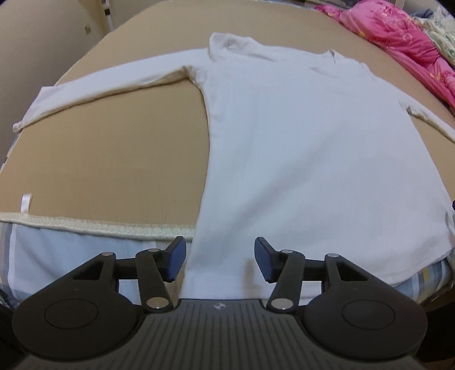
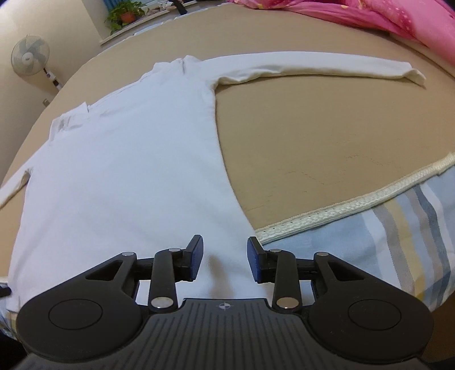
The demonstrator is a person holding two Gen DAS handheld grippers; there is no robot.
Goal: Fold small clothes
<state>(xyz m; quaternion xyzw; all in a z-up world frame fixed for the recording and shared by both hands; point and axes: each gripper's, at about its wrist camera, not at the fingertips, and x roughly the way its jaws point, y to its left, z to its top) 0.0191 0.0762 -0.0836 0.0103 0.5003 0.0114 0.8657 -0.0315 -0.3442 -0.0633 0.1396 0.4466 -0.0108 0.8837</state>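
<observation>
**Lying flat: white top spread on the tan bed mat**

Spreading across the tan mat point(image 1: 113, 159), a white long-sleeved top point(image 1: 298, 148), both sleeves out sideways, hem draped over the near braided edge point(image 1: 99, 224). Left gripper point(image 1: 220, 260) over the hem's left corner, jaws apart, cloth below but unpinched. Right gripper point(image 2: 224, 260) over the hem's right part, jaws apart, narrower. Only from the right wrist: standing fan point(image 2: 30, 57), potted plant point(image 2: 125, 14). Bare mat on either side; pink quilt point(image 1: 398, 42) heaped along the far edge.
</observation>
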